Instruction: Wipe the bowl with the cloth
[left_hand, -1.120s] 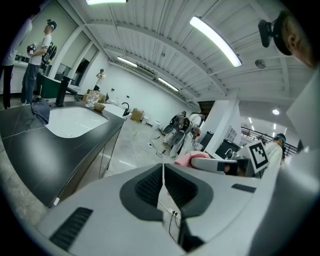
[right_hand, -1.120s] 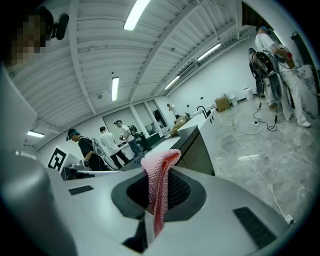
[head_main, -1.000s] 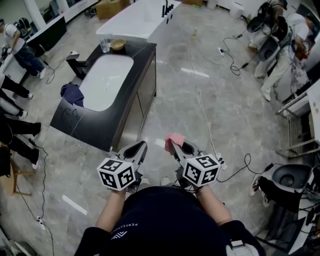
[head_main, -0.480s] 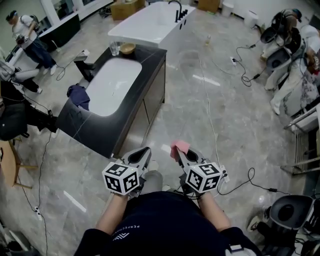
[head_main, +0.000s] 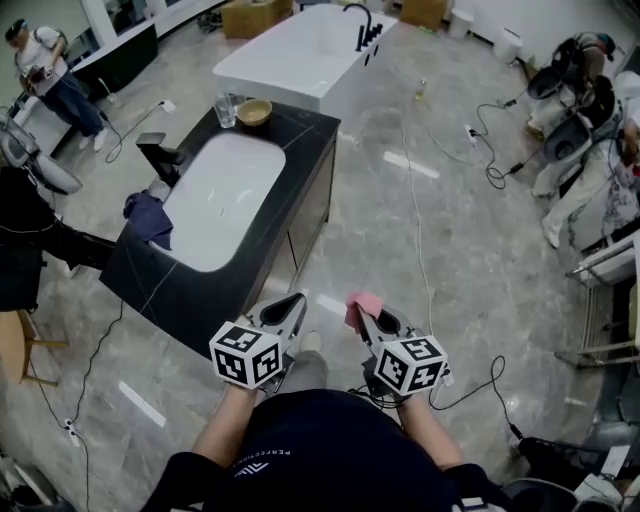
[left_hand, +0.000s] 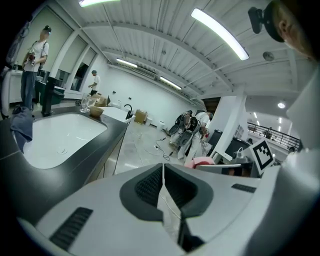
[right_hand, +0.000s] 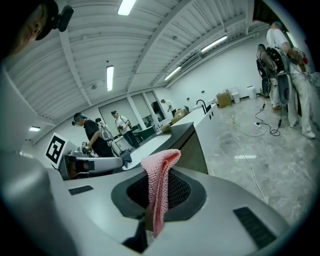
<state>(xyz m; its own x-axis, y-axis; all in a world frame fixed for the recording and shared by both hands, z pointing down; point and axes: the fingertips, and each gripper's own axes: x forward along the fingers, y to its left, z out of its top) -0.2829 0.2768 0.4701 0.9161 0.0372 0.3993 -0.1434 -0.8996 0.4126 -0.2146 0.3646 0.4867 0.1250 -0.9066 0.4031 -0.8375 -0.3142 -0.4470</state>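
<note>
A small tan bowl (head_main: 254, 111) stands on the far end of a dark counter (head_main: 312, 130), beside a clear glass (head_main: 227, 108). In the left gripper view the bowl (left_hand: 96, 111) shows small and far beyond the basin. My right gripper (head_main: 358, 312) is shut on a pink knitted cloth (head_main: 364, 302); the cloth (right_hand: 160, 180) stands up pinched between the jaws of the right gripper (right_hand: 159, 172). My left gripper (head_main: 292, 302) is shut with nothing in it, its jaws pressed together (left_hand: 163, 167). Both are held low in front of my body, well short of the counter.
A white sink basin (head_main: 225, 198) fills the counter's middle, with a black faucet (head_main: 160, 152) and a dark blue rag (head_main: 147, 215) at its left. A white bathtub (head_main: 310, 45) lies beyond. Cables (head_main: 420, 250) run over the grey floor. People stand at left and right.
The view has moved forward, so the counter now lies closer and more central. Both grippers keep their hold and their place in front of my body.
</note>
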